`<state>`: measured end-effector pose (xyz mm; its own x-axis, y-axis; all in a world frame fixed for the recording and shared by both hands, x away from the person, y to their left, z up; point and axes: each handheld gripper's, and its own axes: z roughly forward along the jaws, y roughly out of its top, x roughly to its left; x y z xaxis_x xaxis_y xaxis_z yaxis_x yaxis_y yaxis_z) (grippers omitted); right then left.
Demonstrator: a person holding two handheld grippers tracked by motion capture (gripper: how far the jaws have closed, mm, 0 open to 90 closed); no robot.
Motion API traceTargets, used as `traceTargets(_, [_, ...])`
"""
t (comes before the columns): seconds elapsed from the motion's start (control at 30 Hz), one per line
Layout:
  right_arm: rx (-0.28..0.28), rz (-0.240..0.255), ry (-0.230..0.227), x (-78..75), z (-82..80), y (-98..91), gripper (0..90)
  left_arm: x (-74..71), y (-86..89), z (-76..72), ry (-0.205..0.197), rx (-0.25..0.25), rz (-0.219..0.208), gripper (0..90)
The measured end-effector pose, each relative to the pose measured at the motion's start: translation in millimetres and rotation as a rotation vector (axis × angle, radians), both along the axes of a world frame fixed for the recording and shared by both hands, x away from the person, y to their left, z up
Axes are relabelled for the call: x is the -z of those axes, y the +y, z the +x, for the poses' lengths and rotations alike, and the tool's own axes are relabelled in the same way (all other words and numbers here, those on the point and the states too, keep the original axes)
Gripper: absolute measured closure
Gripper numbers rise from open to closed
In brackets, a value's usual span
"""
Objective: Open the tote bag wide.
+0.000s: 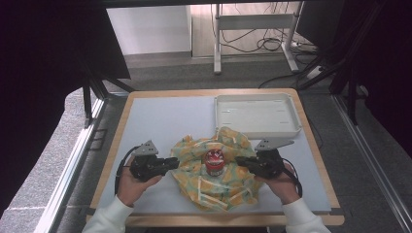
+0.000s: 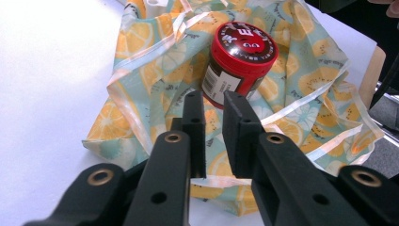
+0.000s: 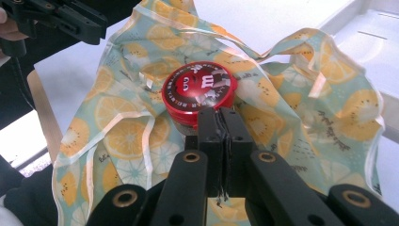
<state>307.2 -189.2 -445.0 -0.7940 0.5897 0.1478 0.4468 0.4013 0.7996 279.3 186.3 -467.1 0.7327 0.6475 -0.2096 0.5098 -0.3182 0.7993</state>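
- Where the two tongs face each other, a small jar (image 1: pixel 214 162) with a red lid stands upright on a crumpled cloth (image 1: pixel 214 170), between their tips and touched by neither.
- The lid bears a large white "m" and a ring of small white writing too fine to read; the jar's side carries a white label with a barcode, clear in the left gripper view (image 2: pixel 239 63).
- The cloth is pale green, printed with orange and kiwi slices and edged in a light band; small script is scattered over it, too small to read.
- The left tongs (image 2: pixel 214 101) stand slightly parted just short of the jar, with a narrow gap and nothing between the jaws, only cloth beneath them.
- The right tongs (image 3: pixel 220 115) are closed, jaw against jaw, just before the jar; a thin sliver shows in the seam, and I cannot tell whether it is cloth.
- Beyond the right tongs, a white tray (image 1: pixel 256 115) lies on the grey desk (image 1: pixel 160 121), the cloth's far edge just beside it.
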Motion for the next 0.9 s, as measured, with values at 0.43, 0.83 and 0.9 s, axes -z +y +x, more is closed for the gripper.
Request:
traceTargets(0.43, [0.038, -0.001, -0.022, 0.2, -2.5, -7.1, 66.7, -0.5, 14.3, -5.3, -0.034, -0.099, 0.023, 41.1])
traceTargets(0.83, [0.094, -0.014, -0.040, -3.1, -5.1, -4.5, 34.3, 2.1, 24.2, -7.8, -0.034, -0.141, 0.048, 26.2])
traceTargets(0.9, [0.106, -0.023, -0.040, -3.6, -6.0, -2.9, 30.4, 2.7, 24.8, -7.8, -0.032, -0.142, 0.048, 25.5])
